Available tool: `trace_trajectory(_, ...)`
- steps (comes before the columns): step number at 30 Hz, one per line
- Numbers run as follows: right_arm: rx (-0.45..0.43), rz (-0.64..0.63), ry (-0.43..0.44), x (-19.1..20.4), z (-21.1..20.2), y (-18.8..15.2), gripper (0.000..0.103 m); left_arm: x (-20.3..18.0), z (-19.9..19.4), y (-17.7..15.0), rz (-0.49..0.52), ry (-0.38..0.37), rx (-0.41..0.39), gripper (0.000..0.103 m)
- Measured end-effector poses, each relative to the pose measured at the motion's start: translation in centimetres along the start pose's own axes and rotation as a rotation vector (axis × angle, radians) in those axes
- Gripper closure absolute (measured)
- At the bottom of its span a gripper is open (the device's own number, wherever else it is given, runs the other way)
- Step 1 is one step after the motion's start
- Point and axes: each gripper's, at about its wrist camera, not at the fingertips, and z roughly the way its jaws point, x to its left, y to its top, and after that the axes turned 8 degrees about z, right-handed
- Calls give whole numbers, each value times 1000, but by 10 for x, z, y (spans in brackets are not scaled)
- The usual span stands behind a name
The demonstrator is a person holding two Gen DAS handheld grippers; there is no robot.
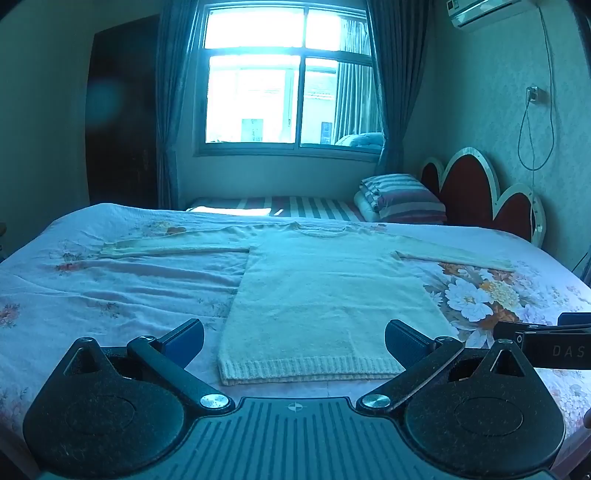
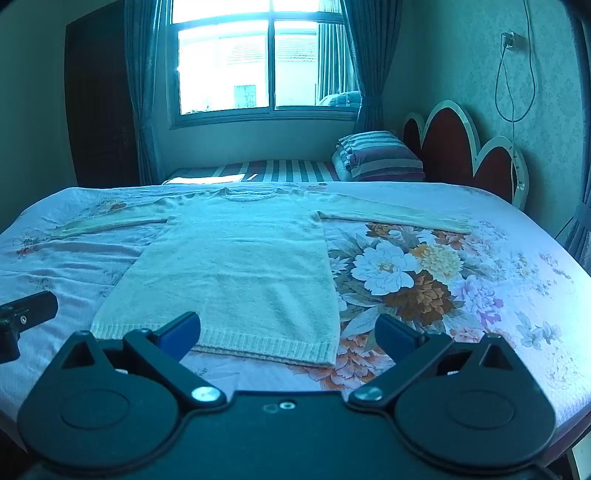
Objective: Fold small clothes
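Your left tongs (image 1: 294, 341) and right tongs (image 2: 288, 332) both hang spread and empty just short of the sweater's (image 1: 325, 295) ribbed hem, probably ready to start folding. It lies flat on the flowered bed (image 2: 424, 273), sleeves out. Only the left view shows the air conditioner (image 1: 480, 11).

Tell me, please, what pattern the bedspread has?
Large floral print on the bedspread, clearest in the right wrist view.

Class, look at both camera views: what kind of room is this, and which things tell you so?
Almost certainly a home bedroom. A bed with a floral bedspread fills the view, a red scalloped headboard stands against the wall, and a folded striped quilt lies beside it, near a curtained window.
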Motion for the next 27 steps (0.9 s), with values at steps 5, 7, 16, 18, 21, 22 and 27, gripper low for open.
trace_trajectory(5, 0, -2, 1, 1, 1, 0, 1, 1, 2, -1, -5, 7, 0, 0)
trace_trajectory(7, -1, -3, 2, 2, -1, 0, 2, 3, 2, -1, -7, 8, 1, 0)
trace_trajectory(16, 0, -2, 1, 1, -1, 1, 1, 3, 2, -1, -8, 5, -1, 0)
trace_trajectory(18, -2, -1, 0, 2, -1, 1, 1, 3, 0, -1, -4, 6, -3, 0)
trace_trajectory(21, -2, 0, 0, 2, -2, 1, 1, 3, 0, 0, -4, 6, -5, 0)
trace_trajectory(22, -3, -1, 0, 2, -2, 1, 1, 3, -1, 0, -4, 5, -4, 0)
trace_trajectory(27, -2, -1, 0, 2, -2, 1, 1, 3, -2, -1, -5, 5, -9, 0)
